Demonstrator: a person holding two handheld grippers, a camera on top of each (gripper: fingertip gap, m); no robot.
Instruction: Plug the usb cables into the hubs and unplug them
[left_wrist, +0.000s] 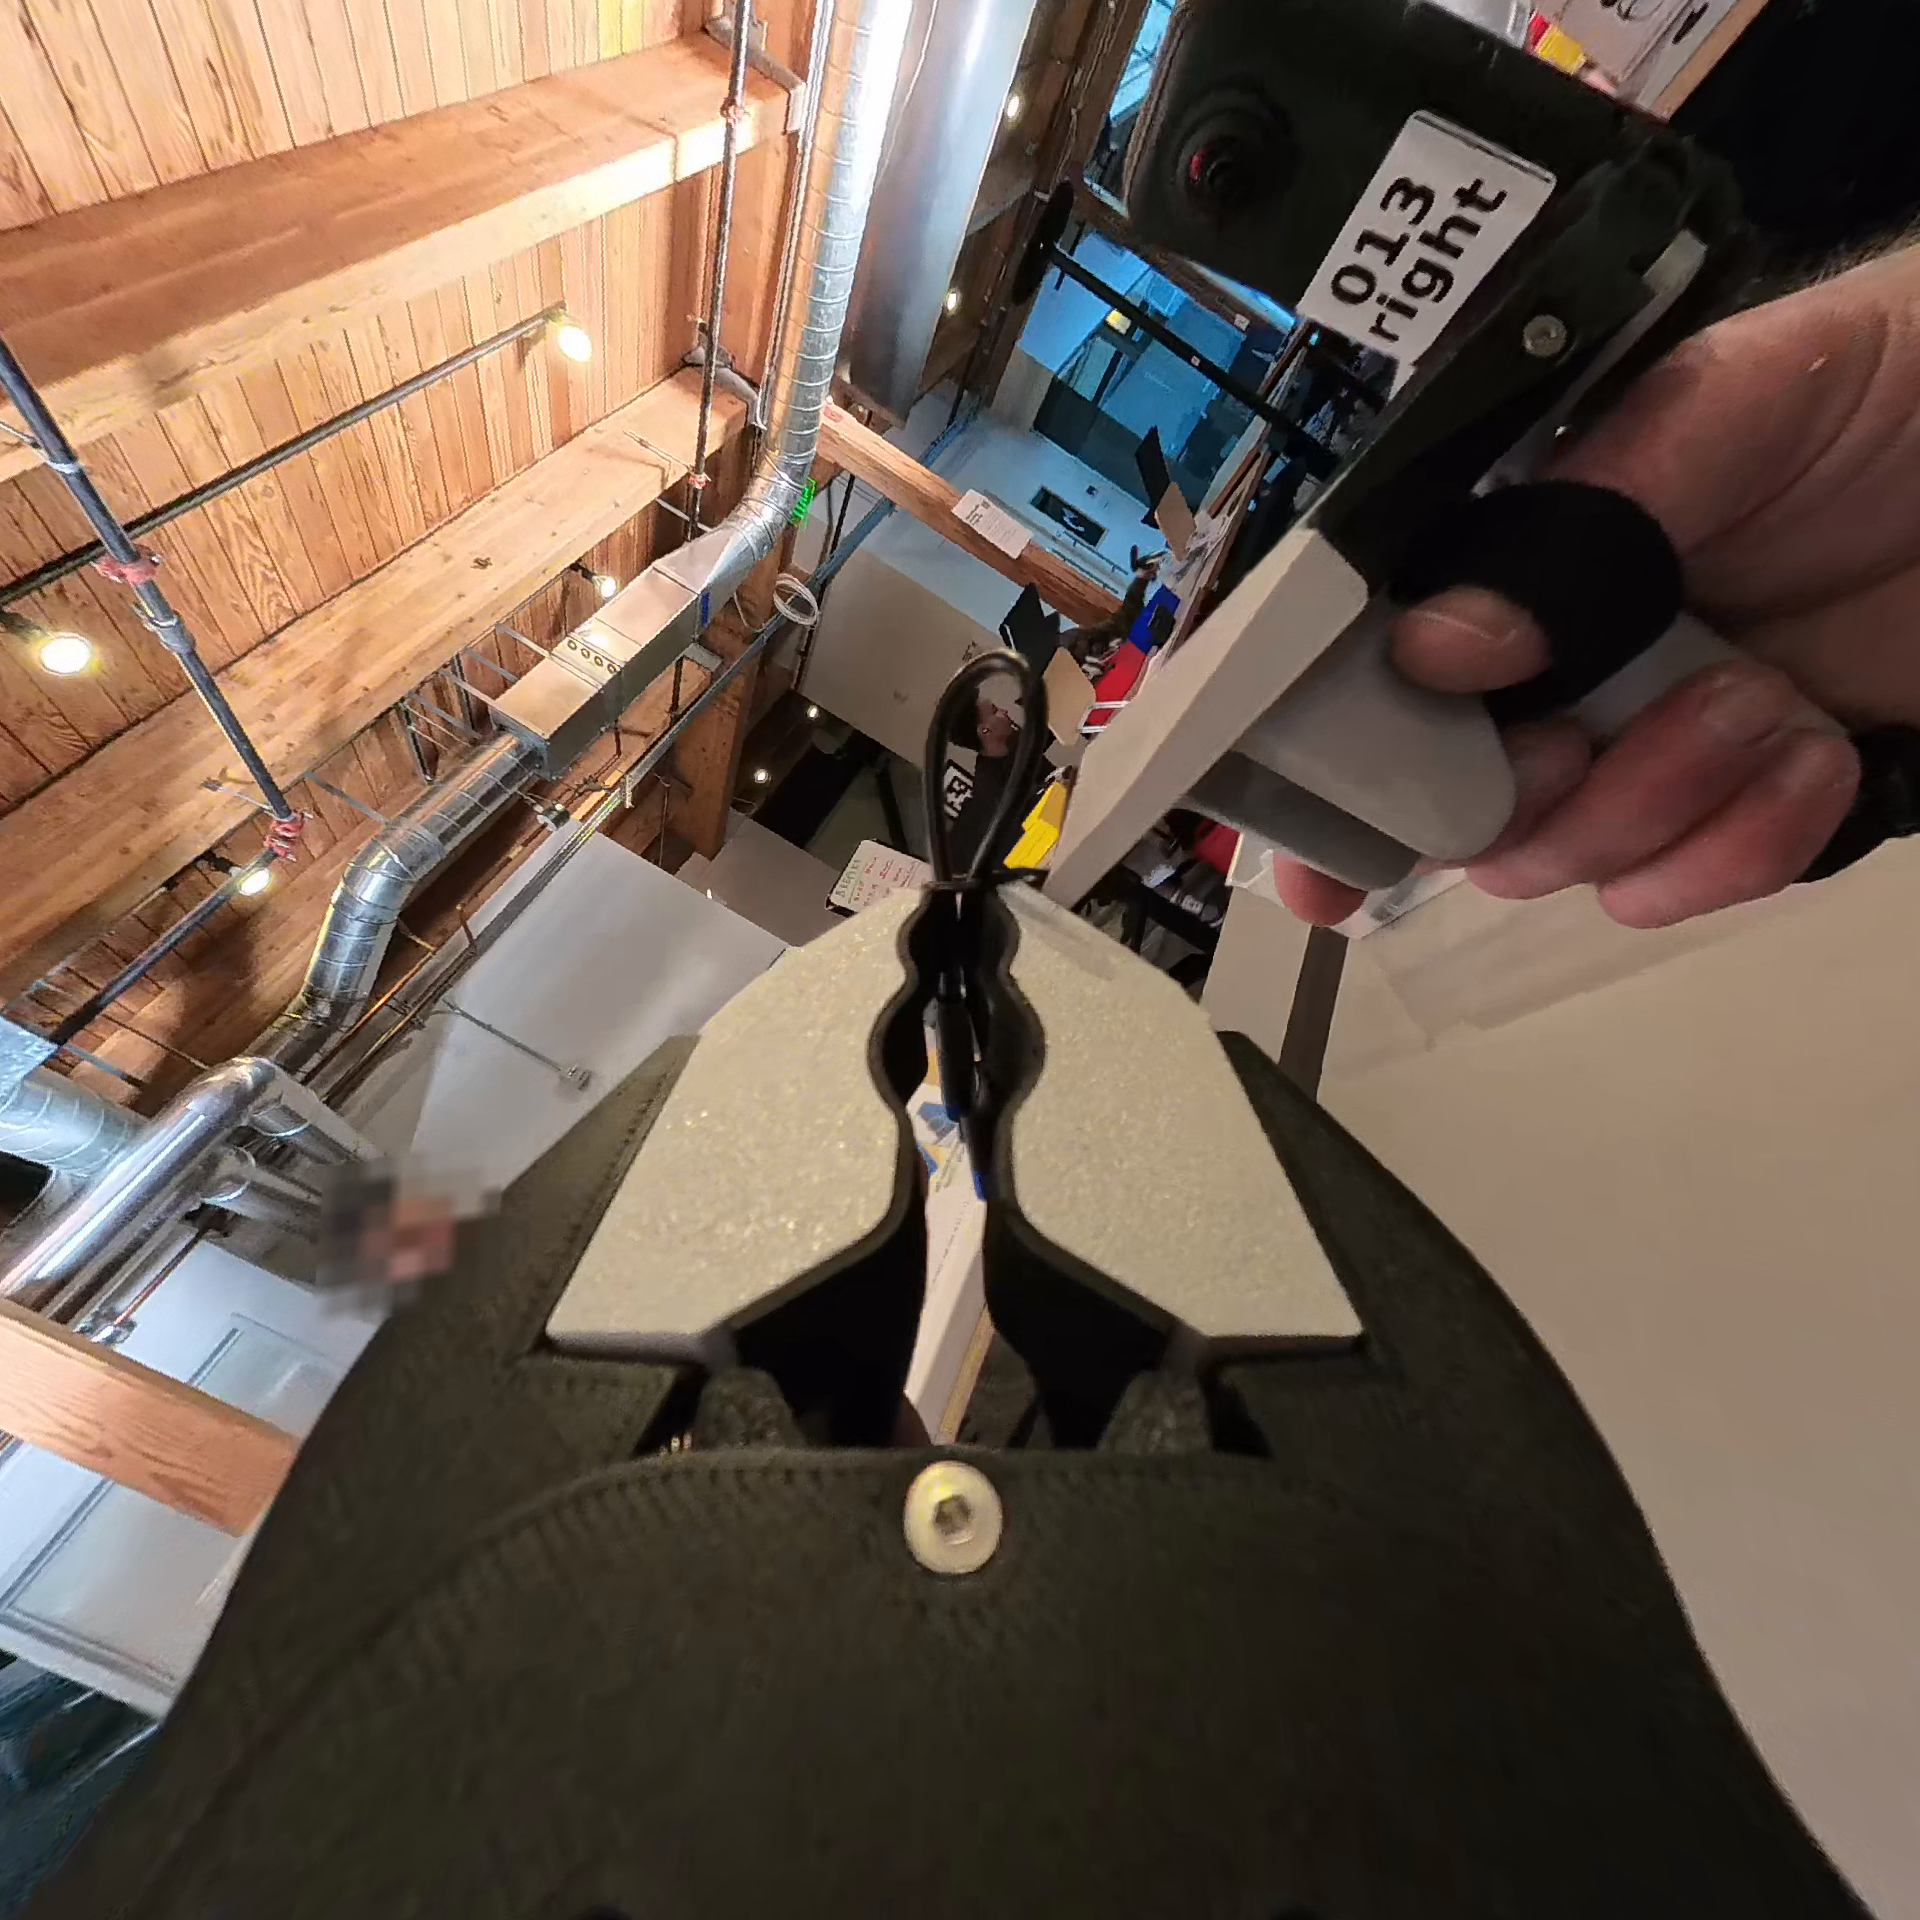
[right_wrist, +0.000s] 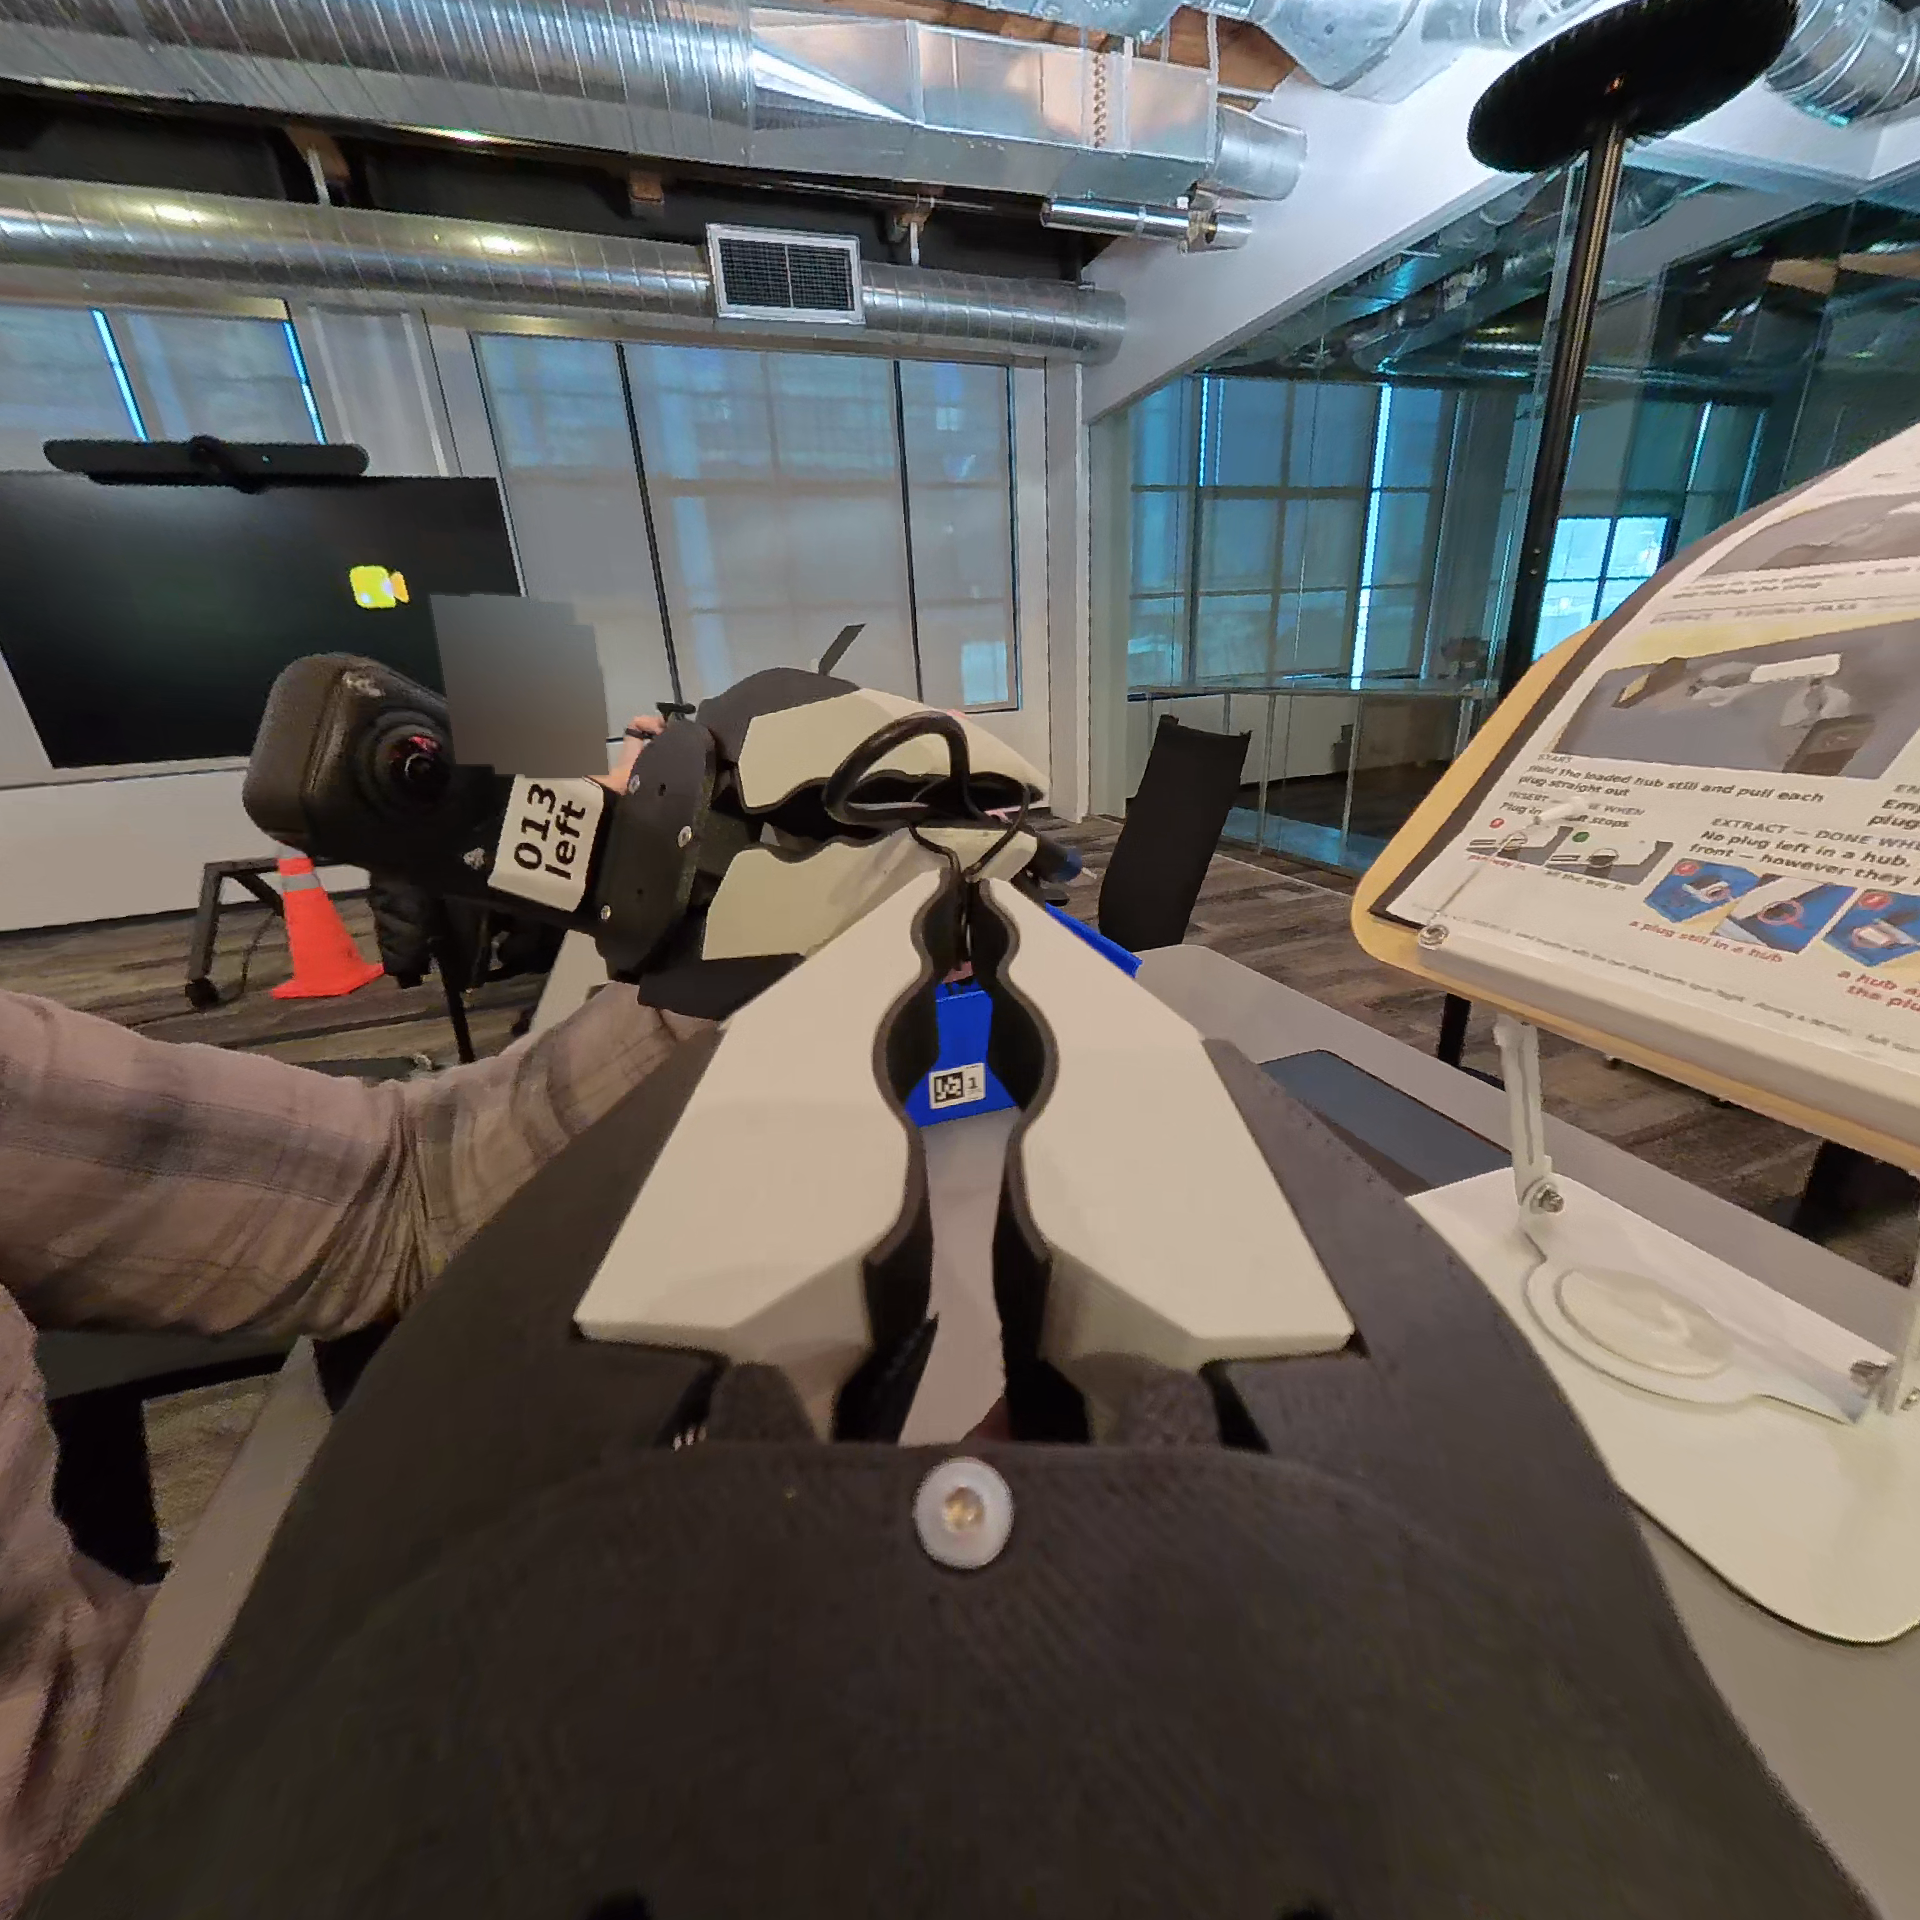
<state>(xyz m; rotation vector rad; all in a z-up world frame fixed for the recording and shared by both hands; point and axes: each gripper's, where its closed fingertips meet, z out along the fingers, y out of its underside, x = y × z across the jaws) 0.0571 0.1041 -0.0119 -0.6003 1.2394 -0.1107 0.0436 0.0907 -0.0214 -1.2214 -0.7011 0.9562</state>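
My left gripper pinches a coiled black usb cable, and its loop sticks up past the tips. My right gripper is pressed together on the same cable, just beside the left gripper. Behind the cable sits a blue bin on the bench. Right of the cable stands an instruction sheet.
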